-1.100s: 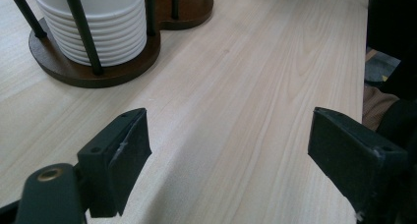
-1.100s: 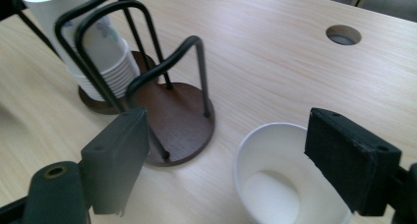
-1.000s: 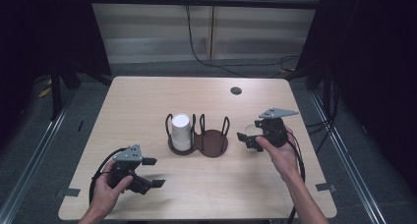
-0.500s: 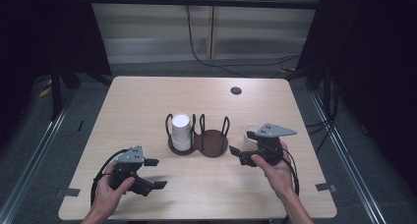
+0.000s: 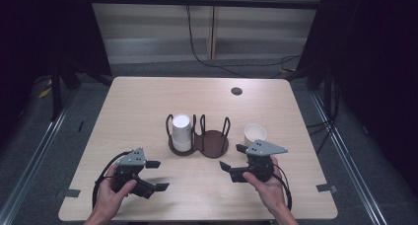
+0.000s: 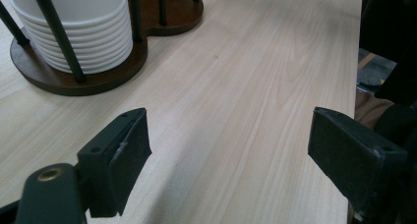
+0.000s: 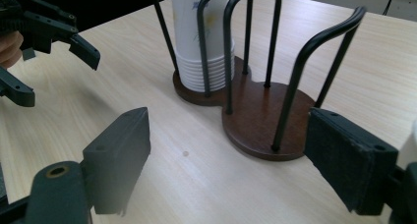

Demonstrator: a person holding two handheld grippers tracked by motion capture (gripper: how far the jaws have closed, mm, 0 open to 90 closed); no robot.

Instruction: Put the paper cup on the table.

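Right claw (image 5: 232, 160) lower, nearer table edge, empty.

From my station: the counter (image 5: 148, 101) carries a two-bay holder (image 5: 199, 145) at its middle. A stack of cups (image 5: 181, 132) stands in the holder's left bay; the right bay (image 5: 216, 141) holds nothing. A single cup (image 5: 255, 134) stands on the counter just right of the holder. A small disc (image 5: 236, 91) lies far back, right of centre. My left tool (image 5: 156, 175) sits near-left, the right tool (image 5: 232, 158) near-right before the single cup, both in front of the holder and well apart.
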